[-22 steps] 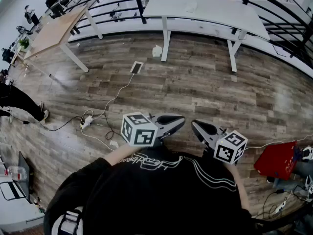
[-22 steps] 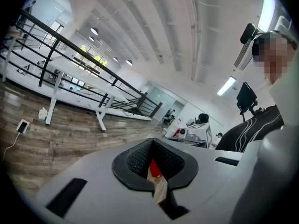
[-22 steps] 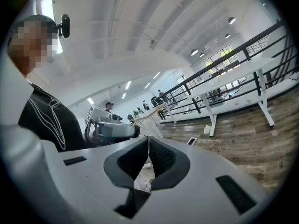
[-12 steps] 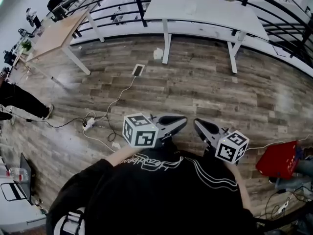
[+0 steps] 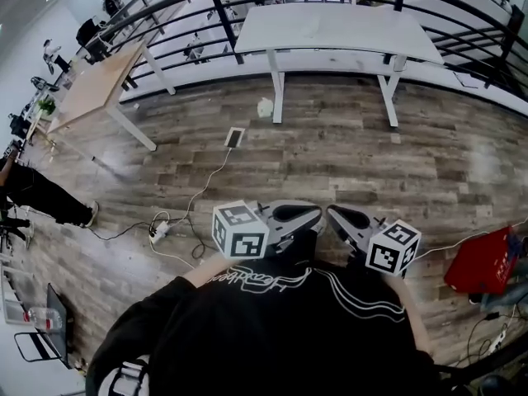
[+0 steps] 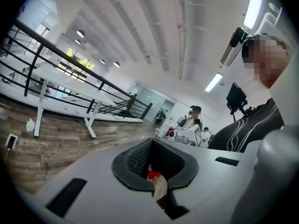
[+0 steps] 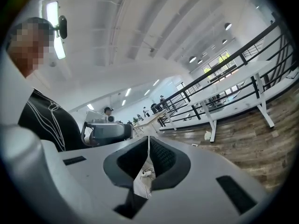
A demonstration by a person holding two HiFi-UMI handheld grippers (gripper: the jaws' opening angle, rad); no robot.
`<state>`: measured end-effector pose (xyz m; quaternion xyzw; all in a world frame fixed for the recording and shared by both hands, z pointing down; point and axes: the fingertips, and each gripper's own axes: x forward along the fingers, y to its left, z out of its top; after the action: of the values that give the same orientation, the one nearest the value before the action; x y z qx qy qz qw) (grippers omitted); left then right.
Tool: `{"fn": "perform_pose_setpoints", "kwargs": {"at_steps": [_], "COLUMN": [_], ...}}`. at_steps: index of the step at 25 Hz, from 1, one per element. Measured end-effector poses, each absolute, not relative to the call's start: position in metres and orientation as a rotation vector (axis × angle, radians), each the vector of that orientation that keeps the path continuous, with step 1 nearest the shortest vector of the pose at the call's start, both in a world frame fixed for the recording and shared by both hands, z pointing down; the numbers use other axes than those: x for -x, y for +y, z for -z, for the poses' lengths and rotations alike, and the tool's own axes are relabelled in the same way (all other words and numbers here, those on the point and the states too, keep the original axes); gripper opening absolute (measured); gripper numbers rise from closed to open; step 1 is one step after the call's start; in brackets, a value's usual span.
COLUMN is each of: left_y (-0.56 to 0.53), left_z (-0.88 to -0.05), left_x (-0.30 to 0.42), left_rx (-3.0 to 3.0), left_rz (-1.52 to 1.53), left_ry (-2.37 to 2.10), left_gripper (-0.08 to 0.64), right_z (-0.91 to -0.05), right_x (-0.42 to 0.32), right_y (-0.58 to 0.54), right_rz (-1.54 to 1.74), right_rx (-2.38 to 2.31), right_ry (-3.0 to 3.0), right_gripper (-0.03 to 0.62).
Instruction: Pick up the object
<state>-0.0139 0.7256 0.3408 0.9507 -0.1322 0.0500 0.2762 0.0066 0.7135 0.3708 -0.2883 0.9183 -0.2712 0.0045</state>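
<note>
At chest height over the wooden floor [image 5: 346, 155], the left gripper [image 5: 308, 213] and right gripper [image 5: 335, 214] are both closed on nothing, so pickup is not begun; the object, possibly the small white item [image 5: 264, 107] by the table leg [image 5: 277, 97], lies well ahead.

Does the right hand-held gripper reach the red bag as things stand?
Probably not yet: the right hand-held gripper is shut and held up by the torso; the red bag lies apart on the floor, unobstructed.
</note>
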Motion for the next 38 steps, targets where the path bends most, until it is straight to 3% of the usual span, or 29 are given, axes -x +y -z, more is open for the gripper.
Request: {"fn": "perform_pose_setpoints", "kwargs": {"at_steps": [8,19,38], "left_y": [0.702,0.607,0.275], "left_z": [-0.342,-0.338,-0.334], "left_x": [-0.001,0.023,0.102], "left_rx": [-2.623,-2.559,-2.513], "left_rz": [-0.235,-0.090,-0.043], "left_ry": [-0.360,-0.426,-0.408], "left_gripper": [0.008,0.008,0.006], "right_z": [-0.356,-0.350,-0.345], "right_x": [-0.021,-0.006,0.062], "right_y": [0.695,0.614,0.283], "right_rz": [0.797,0.739,0.881], "right_rx": [0.922,0.888,0.926], "right_ry": [2.858,2.890,2.872], "right_gripper": [0.017,0.017,0.017]}}
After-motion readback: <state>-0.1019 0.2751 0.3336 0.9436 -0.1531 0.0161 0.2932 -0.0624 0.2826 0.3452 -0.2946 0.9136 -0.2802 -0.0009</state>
